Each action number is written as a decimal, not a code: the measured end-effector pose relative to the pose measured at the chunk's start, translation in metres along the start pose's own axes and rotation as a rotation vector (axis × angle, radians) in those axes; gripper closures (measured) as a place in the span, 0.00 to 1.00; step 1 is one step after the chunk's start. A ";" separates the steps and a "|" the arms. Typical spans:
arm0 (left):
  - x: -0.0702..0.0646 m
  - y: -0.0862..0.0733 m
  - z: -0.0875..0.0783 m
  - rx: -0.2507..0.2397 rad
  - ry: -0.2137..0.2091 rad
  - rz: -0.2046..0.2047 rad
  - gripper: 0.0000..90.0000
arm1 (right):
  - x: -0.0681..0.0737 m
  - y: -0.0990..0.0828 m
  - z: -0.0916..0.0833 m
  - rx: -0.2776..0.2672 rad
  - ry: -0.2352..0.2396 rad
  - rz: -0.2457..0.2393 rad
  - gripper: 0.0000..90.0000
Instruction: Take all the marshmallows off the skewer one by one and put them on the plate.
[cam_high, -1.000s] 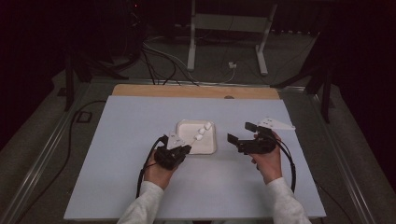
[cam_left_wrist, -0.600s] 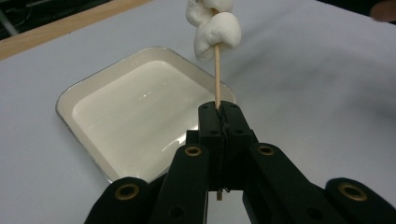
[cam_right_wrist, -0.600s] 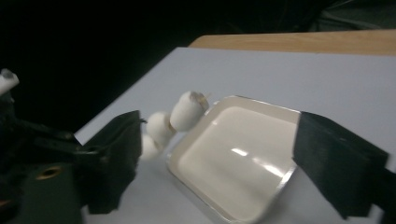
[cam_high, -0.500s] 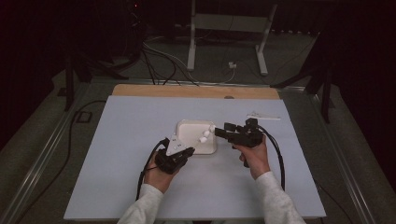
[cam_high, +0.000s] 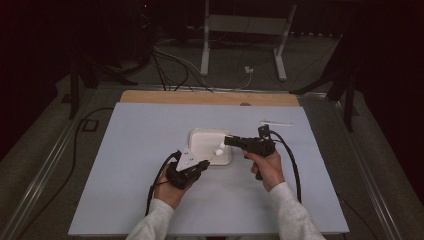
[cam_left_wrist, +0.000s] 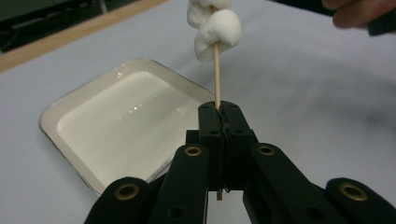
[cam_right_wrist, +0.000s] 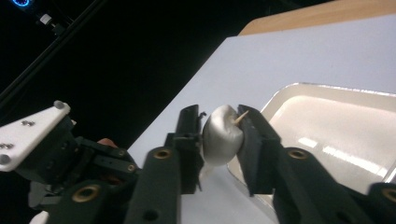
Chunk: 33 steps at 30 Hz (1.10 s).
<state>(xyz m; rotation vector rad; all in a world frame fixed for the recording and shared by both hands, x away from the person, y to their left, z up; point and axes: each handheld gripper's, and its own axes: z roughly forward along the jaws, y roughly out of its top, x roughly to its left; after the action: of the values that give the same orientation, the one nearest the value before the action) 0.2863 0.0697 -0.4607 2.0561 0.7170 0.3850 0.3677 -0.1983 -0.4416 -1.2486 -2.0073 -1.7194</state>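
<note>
A thin wooden skewer (cam_left_wrist: 217, 79) stands upright between the jaws of my left gripper (cam_left_wrist: 219, 106), which is shut on it. Two white marshmallows (cam_left_wrist: 217, 28) are threaded on its upper part. In the high view my left gripper (cam_high: 202, 165) sits at the near left corner of the white square tray (cam_high: 205, 137), the skewer slanting up to the right. My right gripper (cam_high: 227, 141) comes in from the right and meets the skewer's end. It is shut on the top marshmallow (cam_right_wrist: 222, 135), and the skewer tip (cam_right_wrist: 240, 119) pokes out of that marshmallow beside one jaw.
The tray (cam_left_wrist: 126, 121) holds nothing. A narrow white strip (cam_high: 276, 122) lies on the pale blue mat behind my right hand. A wooden table edge (cam_high: 210, 97) runs along the far side, with cables and a metal stand on the floor beyond.
My right gripper has swung left from beside the tray to the skewer's end, with a marshmallow in its jaws. My left gripper has drawn back a little toward the person.
</note>
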 end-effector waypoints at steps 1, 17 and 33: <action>0.000 0.000 0.001 0.010 0.006 0.003 1.00 | 0.000 0.000 0.000 0.005 0.000 0.004 0.83; -0.003 -0.001 0.007 0.089 0.034 0.044 1.00 | 0.007 -0.002 0.002 0.045 -0.013 -0.046 0.86; 0.001 -0.007 0.002 0.105 0.052 0.043 1.00 | 0.005 -0.003 0.006 0.039 -0.052 -0.033 0.87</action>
<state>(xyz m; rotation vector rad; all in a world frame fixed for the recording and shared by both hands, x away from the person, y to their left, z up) 0.2856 0.0725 -0.4673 2.1698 0.7390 0.4347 0.3646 -0.1903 -0.4427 -1.2673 -2.0916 -1.6700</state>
